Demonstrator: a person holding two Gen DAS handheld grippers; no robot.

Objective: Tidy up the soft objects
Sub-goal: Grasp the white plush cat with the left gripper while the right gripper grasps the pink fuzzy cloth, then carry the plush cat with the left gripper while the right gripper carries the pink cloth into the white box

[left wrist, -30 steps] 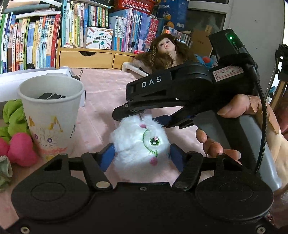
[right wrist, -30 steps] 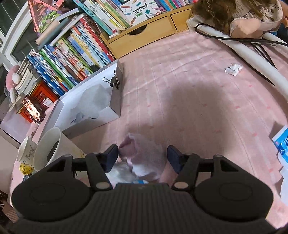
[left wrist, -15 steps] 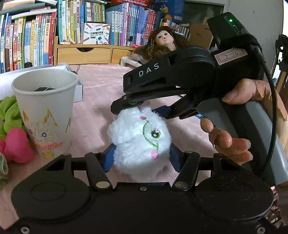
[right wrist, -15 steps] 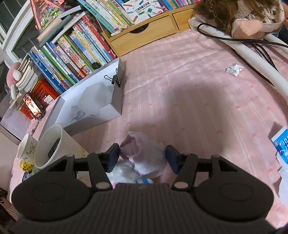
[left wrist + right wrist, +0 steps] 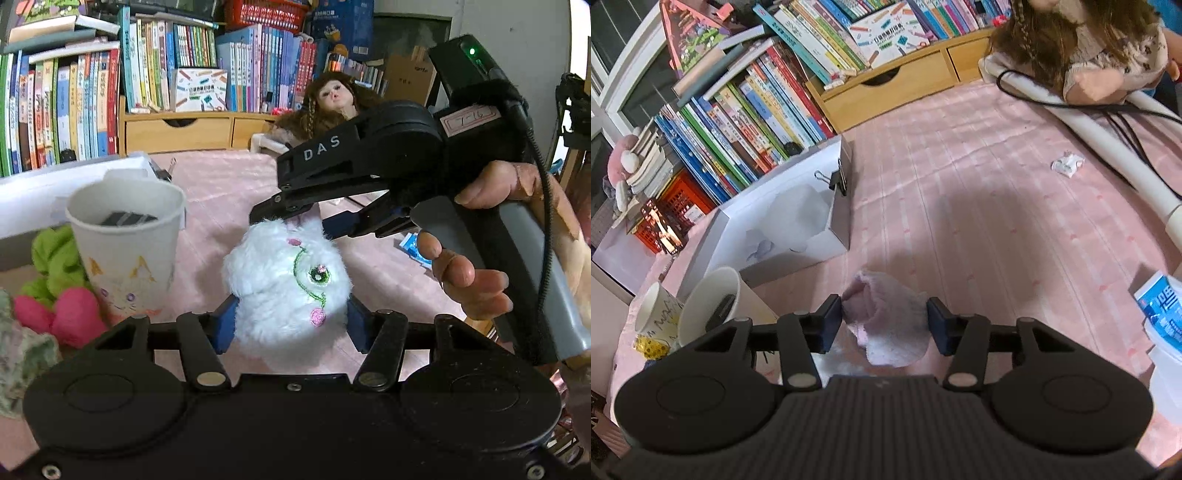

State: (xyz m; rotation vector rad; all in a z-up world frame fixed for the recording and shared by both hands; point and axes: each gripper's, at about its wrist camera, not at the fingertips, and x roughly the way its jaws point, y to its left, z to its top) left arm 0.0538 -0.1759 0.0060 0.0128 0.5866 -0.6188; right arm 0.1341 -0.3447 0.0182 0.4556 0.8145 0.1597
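A white fluffy plush toy with a green embroidered eye sits on the pink cloth. My left gripper has its blue pads pressing into the toy's sides, and the jaws are closing. In the left wrist view my right gripper, held by a hand, reaches in from the right over the toy's top. In the right wrist view the toy's pink ear lies between the right gripper pads, touching both. Those jaws are closing too.
A paper cup with a dark object inside stands left of the toy, with green and pink plush behind it. An open white box lies further back. A doll, bookshelves and a blue packet border the cloth.
Both grippers' jaws have narrowed onto the plush toy, the left on its body, the right on its ear. Neither hand has shifted much.
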